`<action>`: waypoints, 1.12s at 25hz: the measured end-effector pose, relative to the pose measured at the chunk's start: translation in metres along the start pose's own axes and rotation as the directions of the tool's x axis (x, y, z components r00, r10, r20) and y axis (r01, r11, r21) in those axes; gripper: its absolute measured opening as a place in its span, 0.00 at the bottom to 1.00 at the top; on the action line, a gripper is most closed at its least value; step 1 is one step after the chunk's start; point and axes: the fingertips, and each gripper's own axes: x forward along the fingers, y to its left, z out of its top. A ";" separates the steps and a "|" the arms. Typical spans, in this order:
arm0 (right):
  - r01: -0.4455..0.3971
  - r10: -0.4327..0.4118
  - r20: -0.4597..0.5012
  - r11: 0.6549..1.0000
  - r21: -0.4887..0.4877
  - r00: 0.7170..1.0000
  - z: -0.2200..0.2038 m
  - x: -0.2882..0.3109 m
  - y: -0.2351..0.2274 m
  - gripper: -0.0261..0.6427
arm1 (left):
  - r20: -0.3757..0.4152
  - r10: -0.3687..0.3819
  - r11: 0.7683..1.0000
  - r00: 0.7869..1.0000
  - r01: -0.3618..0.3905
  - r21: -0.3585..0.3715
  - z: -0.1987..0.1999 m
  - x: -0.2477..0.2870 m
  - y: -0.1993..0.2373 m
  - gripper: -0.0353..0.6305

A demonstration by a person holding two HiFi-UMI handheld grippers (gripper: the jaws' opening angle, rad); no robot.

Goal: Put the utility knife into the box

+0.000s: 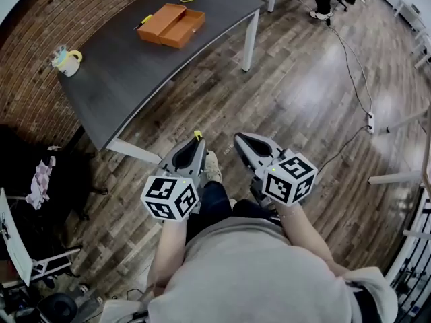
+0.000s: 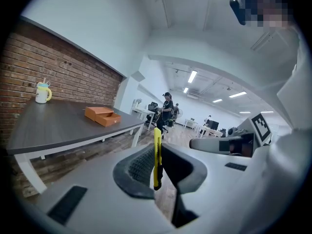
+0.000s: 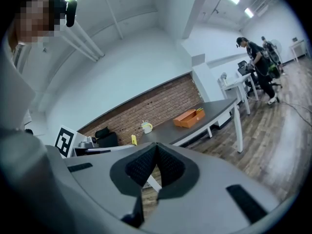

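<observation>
Grey-shirted torso of the person [image 1: 249, 274] fills the lower edge of the head view, with both forearms held forward over a wood-plank floor [image 1: 303, 99]. Each forearm ends in a grey two-jaw tool carrying a cube with square black-and-white markers.

1. Status of the left gripper [image 1: 196, 140]: clenched on a slim yellow utility knife [image 1: 198, 134]. In the left gripper view the utility knife [image 2: 157, 152] stands upright, pinched between the ribbed black pads [image 2: 141, 165], with its upper end projecting above the jaws.
2. Status of the right gripper [image 1: 244, 140]: jaw tips pressed together with nothing between them, as the right gripper view confirms [image 3: 156, 152].
3. Position of the target: a shallow orange rectangular box [image 1: 172, 25], open, lies on a dark grey curved-edge table [image 1: 128, 79] well ahead of both grippers. The box is well apart from the utility knife.
4. Other items: a white mug with a yellow handle [image 1: 67, 61] stands at the table's far left corner, next to a red brick wall [image 1: 40, 19]
</observation>
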 end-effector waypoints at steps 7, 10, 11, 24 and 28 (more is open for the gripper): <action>0.050 -0.050 0.010 0.999 0.001 0.999 0.033 0.048 -0.042 0.05 | -0.006 -0.022 1.000 1.000 0.021 -0.019 0.019 0.059 0.046 0.14; 0.056 -0.056 0.008 0.998 -0.004 0.998 0.052 0.082 -0.058 0.05 | 0.007 -0.029 0.999 1.000 0.029 -0.019 0.040 0.083 0.071 0.14; 0.054 -0.054 0.008 0.998 -0.012 0.998 0.059 0.094 -0.061 0.05 | 0.014 -0.030 0.999 0.999 0.030 -0.017 0.048 0.091 0.080 0.14; 0.099 -0.097 0.065 0.995 -0.030 0.993 0.131 0.207 -0.109 0.05 | 0.043 -0.100 0.995 0.994 0.098 0.035 0.126 0.180 0.163 0.14; 0.110 -0.109 0.052 0.994 -0.010 0.993 0.134 0.223 -0.122 0.05 | 0.024 -0.094 0.996 0.995 0.093 0.005 0.125 0.189 0.180 0.14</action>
